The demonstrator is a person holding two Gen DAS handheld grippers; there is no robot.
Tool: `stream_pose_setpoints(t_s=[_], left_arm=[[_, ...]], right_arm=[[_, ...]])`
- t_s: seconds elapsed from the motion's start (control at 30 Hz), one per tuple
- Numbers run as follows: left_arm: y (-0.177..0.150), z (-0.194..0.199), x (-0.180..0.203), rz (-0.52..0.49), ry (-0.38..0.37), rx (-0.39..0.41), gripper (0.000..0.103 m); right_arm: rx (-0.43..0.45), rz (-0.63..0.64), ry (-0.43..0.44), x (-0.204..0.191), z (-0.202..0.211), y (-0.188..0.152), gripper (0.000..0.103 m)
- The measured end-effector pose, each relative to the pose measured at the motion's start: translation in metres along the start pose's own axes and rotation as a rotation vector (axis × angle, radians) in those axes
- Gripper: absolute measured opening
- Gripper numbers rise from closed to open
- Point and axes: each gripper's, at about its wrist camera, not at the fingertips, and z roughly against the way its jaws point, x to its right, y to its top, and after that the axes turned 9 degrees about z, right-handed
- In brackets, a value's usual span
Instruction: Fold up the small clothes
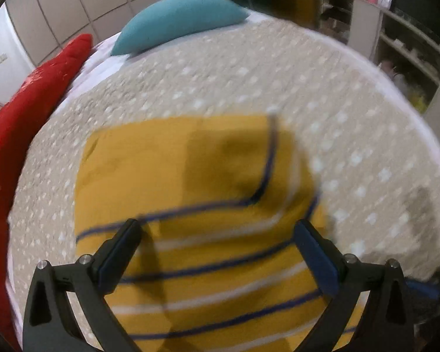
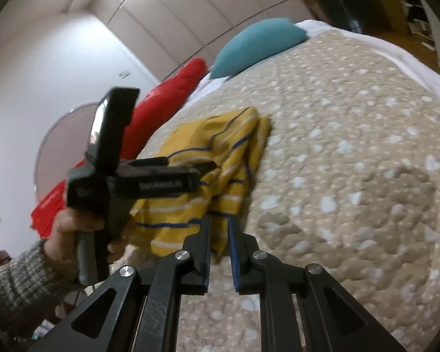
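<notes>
Jaws: left spread wide; right seemingly pinching one garment (image 2: 220, 158).

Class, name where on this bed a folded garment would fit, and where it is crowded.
Bare bedspread lies right of the yellow striped shirt, out to the bed's edge, and beyond it toward the teal pillow. The near left is crowded: both tools and the shirt, with the red cushion alongside.

Left hand-held gripper (image 1: 217, 226) with jaws spread wide apart, pointing forward and down, fingers (image 1: 123, 246) black with blue inner pads; seen from the right wrist view as a black body held level, gripped from below by the left hand (image 2: 79, 228), wrist in a grey knitted sleeve; right hand-held gripper (image 2: 218, 223) with jaws drawn near together, a narrow gap between them, fingertips pointing forward and up.
</notes>
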Motion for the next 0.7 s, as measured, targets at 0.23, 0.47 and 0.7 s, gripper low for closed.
stream_pose_setpoints(t_s=[0.23,0.47,0.7], left_arm=[[0.030,-0.047,0.033,-0.052,0.022,-0.172,0.103],[0.022,-0.023,0.027,-0.052,-0.012,-0.045,0.103],[0.051,-0.006,-0.092,0.298,0.001,0.052,0.103]], right_arm=[[0.072,-0.148,0.005,0.033,0.020,0.009,0.033],[0.053,-0.006,-0.155,0.017,0.021,0.012,0.034],[0.078,-0.103,-0.112,0.031,0.022,0.010,0.037]])
